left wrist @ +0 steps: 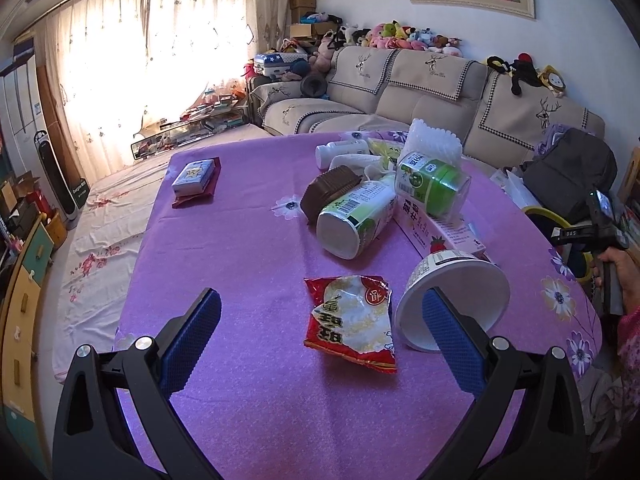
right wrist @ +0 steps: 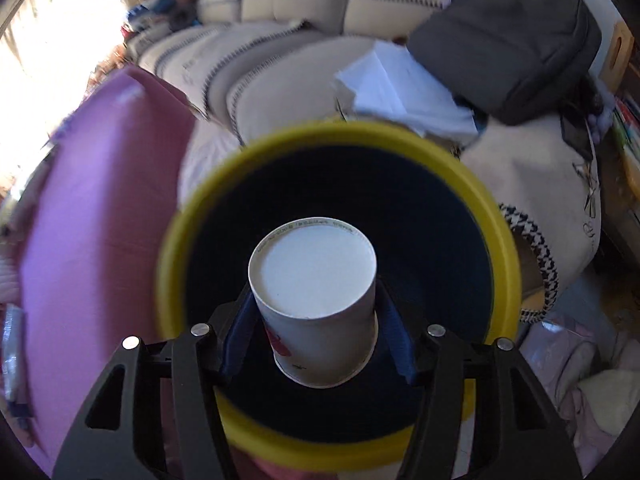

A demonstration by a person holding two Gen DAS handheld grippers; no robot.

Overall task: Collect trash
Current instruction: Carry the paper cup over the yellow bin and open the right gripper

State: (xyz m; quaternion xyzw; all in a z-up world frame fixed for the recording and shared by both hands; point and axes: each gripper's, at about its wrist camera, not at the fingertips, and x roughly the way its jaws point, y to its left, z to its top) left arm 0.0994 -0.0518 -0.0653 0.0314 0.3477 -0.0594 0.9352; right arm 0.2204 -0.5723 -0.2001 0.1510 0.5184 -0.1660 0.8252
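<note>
My left gripper is open and empty, low over the purple tablecloth. A red and white snack wrapper lies between its fingers. A white paper bowl lies on its side by the right finger. Behind them are a green-labelled bottle, a green jar, a brown cup and a pink carton. My right gripper is shut on a white paper cup, bottom facing the camera, over the dark opening of the yellow-rimmed trash bin.
A small box on a red packet lies at the table's far left. A beige sofa stands behind the table with a dark backpack and white papers on it. The right gripper's handle shows at the right edge.
</note>
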